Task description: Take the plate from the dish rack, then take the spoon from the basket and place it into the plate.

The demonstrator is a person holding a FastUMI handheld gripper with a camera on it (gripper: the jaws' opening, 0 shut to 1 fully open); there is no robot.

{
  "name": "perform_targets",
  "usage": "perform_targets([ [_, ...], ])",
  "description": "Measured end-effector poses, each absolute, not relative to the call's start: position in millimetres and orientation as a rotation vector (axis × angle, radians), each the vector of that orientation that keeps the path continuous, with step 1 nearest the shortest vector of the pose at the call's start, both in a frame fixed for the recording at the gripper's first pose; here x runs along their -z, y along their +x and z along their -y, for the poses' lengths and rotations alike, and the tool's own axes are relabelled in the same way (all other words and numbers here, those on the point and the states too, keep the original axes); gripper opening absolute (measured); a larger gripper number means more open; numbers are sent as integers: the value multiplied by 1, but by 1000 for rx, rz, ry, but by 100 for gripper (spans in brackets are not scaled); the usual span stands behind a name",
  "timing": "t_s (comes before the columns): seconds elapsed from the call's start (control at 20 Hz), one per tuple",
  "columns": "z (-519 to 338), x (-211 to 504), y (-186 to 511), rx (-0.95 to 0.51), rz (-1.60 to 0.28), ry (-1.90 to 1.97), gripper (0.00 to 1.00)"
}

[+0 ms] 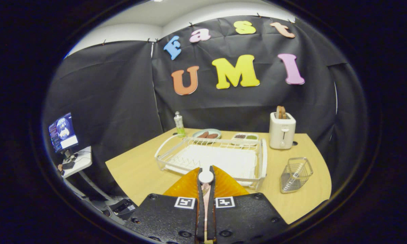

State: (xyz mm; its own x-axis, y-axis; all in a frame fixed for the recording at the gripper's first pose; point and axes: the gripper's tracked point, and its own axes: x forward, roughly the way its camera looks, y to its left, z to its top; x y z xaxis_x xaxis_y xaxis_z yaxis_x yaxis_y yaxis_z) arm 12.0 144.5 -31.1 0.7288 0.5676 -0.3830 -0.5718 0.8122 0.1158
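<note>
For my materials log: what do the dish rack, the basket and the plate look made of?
Dish rack: white coated wire, going by its thin bars. Basket: shiny bare metal wire mesh. Plate: glossy translucent amber, ribbed, plastic or glass. Gripper: shut on a pale spoon above it.

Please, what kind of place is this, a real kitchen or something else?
Probably a staged recording booth, not a real kitchen: black cloth walls surround one wooden table with a dish rack and toaster. The gripper is shut on a spoon above an orange plate.

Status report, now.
Tongs shut on spoon. Spoon over orange plate, just short of dish rack. No obstruction seen.
</note>
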Motion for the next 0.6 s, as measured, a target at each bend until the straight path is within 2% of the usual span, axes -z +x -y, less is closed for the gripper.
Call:
perform_targets([
  [0.45, -169, 80, 7, -704, -601, 112, 9],
  [0.6, -165, 83, 16, -688, -616, 143, 13],
])
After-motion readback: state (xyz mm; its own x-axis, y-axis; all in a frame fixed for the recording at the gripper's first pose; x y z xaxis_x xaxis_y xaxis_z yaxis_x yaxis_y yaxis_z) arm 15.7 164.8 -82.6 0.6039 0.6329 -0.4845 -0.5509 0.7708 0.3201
